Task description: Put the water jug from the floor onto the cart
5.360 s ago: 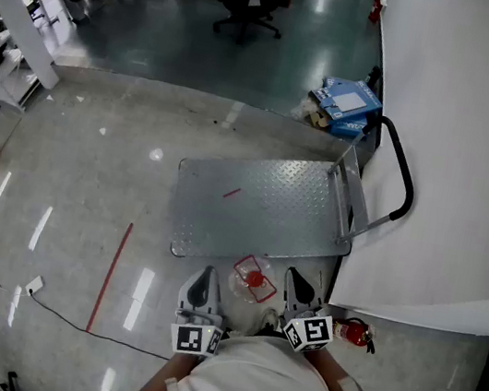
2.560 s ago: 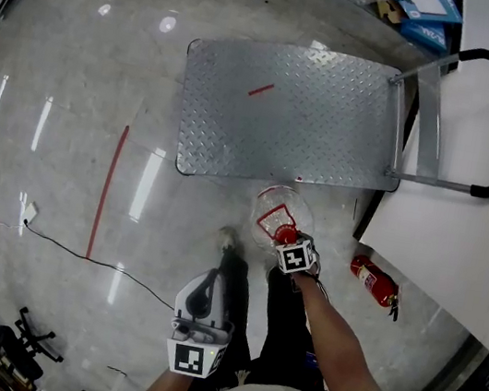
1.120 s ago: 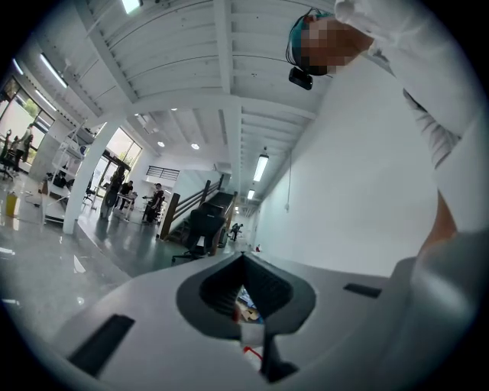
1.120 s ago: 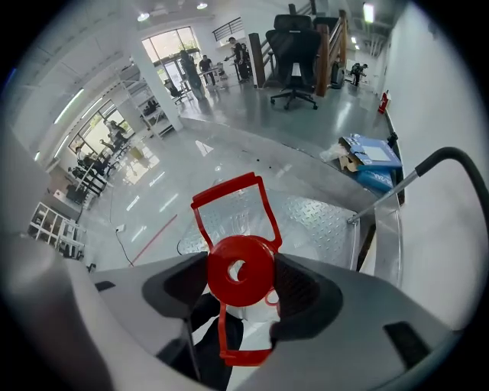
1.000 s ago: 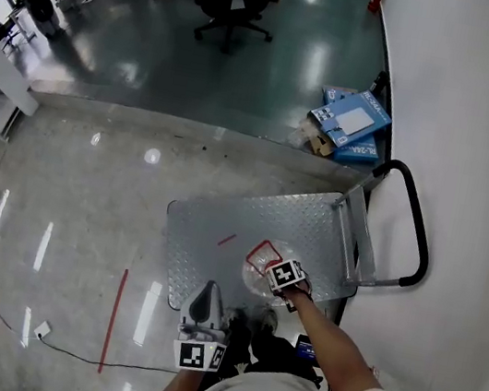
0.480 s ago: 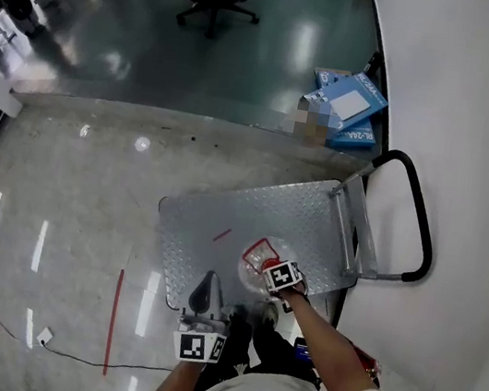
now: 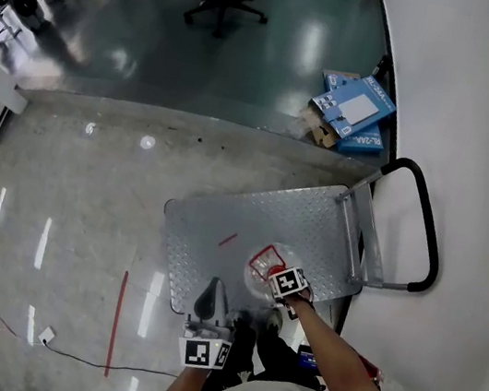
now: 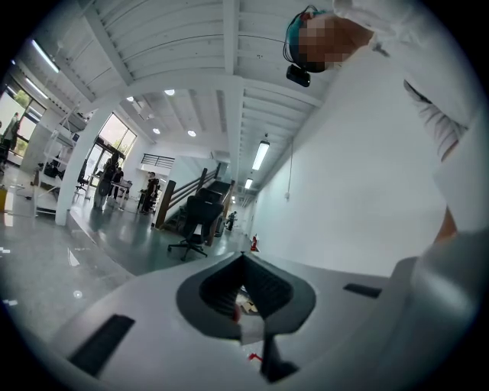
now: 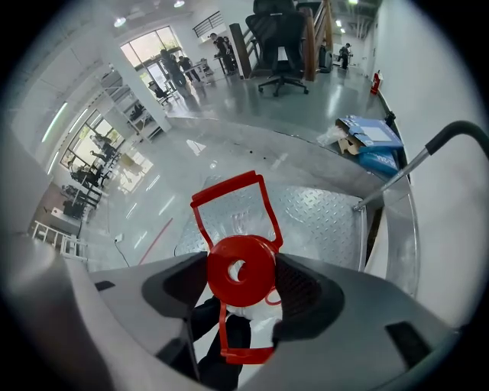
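A: What can't you read?
B: The water jug (image 7: 263, 261) body. It's clear plastic, and in the head view the marker cube of the right tool (image 9: 239, 275) covers most of it. Only the red carry handle (image 9: 229, 200) and a bit of shoulder show. Can't tell if the base sits on the deck or hangs just above it. The person's torso cuts off the bottom of that view.

A: Where is it?
B: At the near edge of the cart (image 7: 259, 221) deck, closer to the push handle (image 7: 426, 241) end than the open end.

A: Orientation?
B: Long axis vertical, neck up. The red cap (image 9: 258, 263) faces straight into the right tool's camera. The carry handle tilts up and away, toward the deck's far edge.

A: Right tool?
B: Clamped at the cap, one jaw touching each side.

A: Left tool (image 8: 244, 294)?
B: Jaws together with only a thin slit, nothing between them. It's near the deck's near-left corner, apart from the jug. Its camera looks out into the hall and up at the ceiling, and the tool body fills the lower half.

A: Around the cart?
B: Blue boxes (image 7: 353, 111) on the floor past the far-right corner, by the wall. Red line (image 7: 116, 322) on the floor, left of the deck. Short red mark (image 7: 228, 240) on the deck, left of the jug.
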Motion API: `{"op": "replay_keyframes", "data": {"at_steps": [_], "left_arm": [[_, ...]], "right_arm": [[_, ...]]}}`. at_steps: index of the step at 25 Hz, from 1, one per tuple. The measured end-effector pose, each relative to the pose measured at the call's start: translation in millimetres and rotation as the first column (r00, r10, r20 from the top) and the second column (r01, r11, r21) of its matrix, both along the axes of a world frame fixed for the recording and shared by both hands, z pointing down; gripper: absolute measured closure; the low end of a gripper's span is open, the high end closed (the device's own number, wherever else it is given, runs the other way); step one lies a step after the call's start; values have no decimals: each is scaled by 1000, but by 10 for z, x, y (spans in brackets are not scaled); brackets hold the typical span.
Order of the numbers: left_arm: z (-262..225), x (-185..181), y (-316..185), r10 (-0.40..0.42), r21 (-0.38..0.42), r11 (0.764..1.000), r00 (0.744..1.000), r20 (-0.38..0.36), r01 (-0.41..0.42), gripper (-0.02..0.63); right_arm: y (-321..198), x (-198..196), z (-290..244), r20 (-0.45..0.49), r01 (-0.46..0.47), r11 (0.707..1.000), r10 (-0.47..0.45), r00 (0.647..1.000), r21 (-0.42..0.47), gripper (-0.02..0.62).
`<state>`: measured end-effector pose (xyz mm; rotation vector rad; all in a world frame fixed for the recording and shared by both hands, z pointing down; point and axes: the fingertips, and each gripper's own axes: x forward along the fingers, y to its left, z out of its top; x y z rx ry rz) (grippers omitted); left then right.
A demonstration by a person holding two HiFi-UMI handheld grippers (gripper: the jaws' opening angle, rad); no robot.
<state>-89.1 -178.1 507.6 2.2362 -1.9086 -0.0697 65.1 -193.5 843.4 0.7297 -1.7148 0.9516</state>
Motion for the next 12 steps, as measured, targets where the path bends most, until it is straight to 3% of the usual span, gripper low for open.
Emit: {"op": "replay_keyframes", "data": {"at_steps": [1,5,9,12], "left_arm": [[6,34,-18,0,-7,1000,1000,-4,0,601],[-9,90,26,22,2,1000,999,-23,-22,603],[-26,-14,55,19,25,1000,1000,-17,-19,602],[-44,10,65,19,34,999,999,-26,-18,602]], "right_arm": [[14,69,13,-19,9,1000,-9,1000,-4,318],[468,85,-144,69,-42,992,50,996,-119,318],[398,74,-204,44,-43,998,45,998,-56,318],[230,107,-351,44,-36,998,34,998,45,319]]}}
